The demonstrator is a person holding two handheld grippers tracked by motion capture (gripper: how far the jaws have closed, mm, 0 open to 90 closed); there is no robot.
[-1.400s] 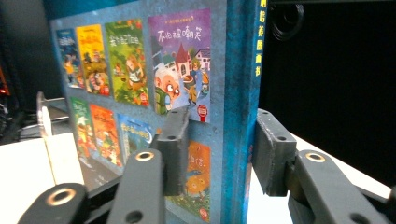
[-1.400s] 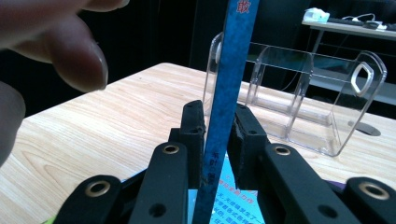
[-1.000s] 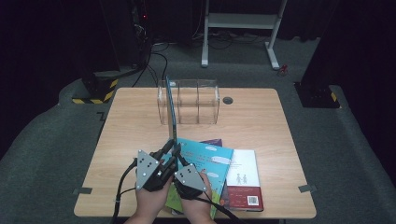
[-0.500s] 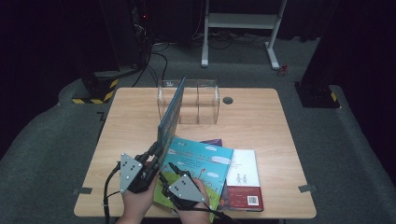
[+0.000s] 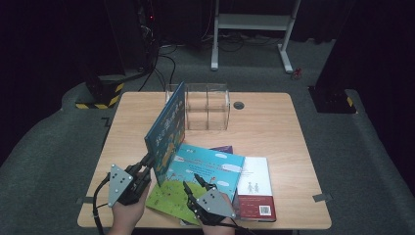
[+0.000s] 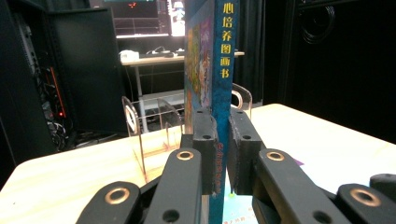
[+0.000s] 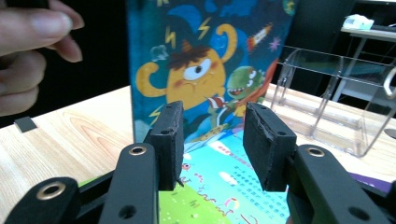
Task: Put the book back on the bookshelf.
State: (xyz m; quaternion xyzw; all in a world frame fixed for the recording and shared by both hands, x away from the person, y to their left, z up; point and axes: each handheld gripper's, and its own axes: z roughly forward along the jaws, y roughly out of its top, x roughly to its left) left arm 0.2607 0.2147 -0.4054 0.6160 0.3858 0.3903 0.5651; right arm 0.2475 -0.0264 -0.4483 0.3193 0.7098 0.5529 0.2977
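Left gripper (image 5: 147,164) fingers clamped together, right gripper (image 5: 196,183) fingers apart.

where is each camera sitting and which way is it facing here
High view: above the person's table edge, facing forward and down on the light wooden table; hands and both grippers show.
Left gripper view: on the left gripper, looking along jaws clamped on the upright blue picture book.
Right gripper view: on the right gripper, facing that book's cartoon cover; a hand shows.
All three views share the book and the clear acrylic rack.
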